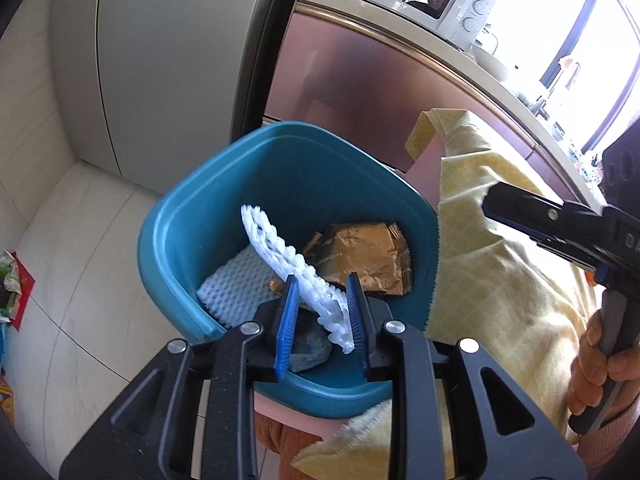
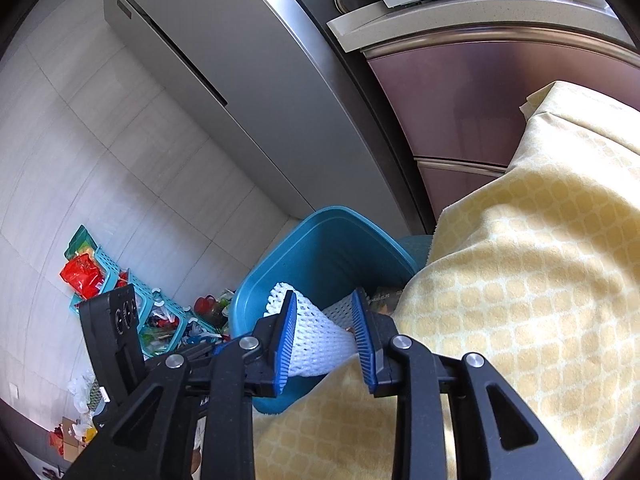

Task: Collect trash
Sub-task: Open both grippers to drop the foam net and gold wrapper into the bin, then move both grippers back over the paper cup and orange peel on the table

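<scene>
The teal bin (image 1: 224,184) already holds a gold foil wrapper (image 1: 360,256) and white foam fruit netting (image 1: 288,260) — both the left gripper (image 1: 322,316) and the right gripper (image 2: 326,336) hang spread above it, pinching nothing. More litter remains — strewn on the floor (image 2: 120,200).

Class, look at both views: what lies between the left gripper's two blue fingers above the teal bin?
White foam netting runs between them over the teal bin in the left wrist view.
</scene>
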`<state>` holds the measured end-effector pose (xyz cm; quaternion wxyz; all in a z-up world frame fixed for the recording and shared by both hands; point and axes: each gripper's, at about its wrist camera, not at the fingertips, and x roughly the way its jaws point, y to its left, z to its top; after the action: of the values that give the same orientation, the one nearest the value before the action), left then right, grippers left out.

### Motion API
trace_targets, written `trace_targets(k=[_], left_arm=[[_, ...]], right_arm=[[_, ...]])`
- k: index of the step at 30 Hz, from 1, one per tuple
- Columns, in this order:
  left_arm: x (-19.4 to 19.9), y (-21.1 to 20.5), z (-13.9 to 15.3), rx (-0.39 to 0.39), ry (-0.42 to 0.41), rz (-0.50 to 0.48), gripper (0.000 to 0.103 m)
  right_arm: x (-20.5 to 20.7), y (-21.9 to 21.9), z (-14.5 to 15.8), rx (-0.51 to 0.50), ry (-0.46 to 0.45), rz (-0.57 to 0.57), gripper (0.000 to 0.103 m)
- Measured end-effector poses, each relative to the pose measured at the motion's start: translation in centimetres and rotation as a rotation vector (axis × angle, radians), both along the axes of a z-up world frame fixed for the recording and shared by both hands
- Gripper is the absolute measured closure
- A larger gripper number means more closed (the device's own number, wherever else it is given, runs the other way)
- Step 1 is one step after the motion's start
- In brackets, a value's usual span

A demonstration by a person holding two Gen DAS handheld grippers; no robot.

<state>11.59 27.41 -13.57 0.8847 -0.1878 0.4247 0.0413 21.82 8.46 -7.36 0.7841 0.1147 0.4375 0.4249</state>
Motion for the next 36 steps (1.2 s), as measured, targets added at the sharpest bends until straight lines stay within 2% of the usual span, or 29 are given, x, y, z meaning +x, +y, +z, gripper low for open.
trace_targets(k=[4,11,15,27,36], left_arm=[[0.6,0.3,0.9,0.025,-0.014,0.014,0.079],[-0.6,0.7,3.2,0.065,-0.082,0.045,0.069],[-1.5,0.4,4.6,0.06,-0.124,0.029,0.067],[-4.0,-5.4,9.1,0.054,-0.249,-0.151,0.06],[-3.2,-12.7,9.7,0.023,-0.261,-0.333,0.059]], right_arm=[[-0.5,-0.5,0.3,0.013,-0.006,0.002,0.074],[-1.1,-2.3,0.9,0.033,-0.023,-0.004,0.071],[-1.7,-3.8,1.5,0.047,-0.044,-0.012,0.065],[-4.2,-10.4,3.5,0.095,-0.131,-0.074,0.057],[-5.7,-17.7,3.3,0.071,-0.167,-0.208,0.055]])
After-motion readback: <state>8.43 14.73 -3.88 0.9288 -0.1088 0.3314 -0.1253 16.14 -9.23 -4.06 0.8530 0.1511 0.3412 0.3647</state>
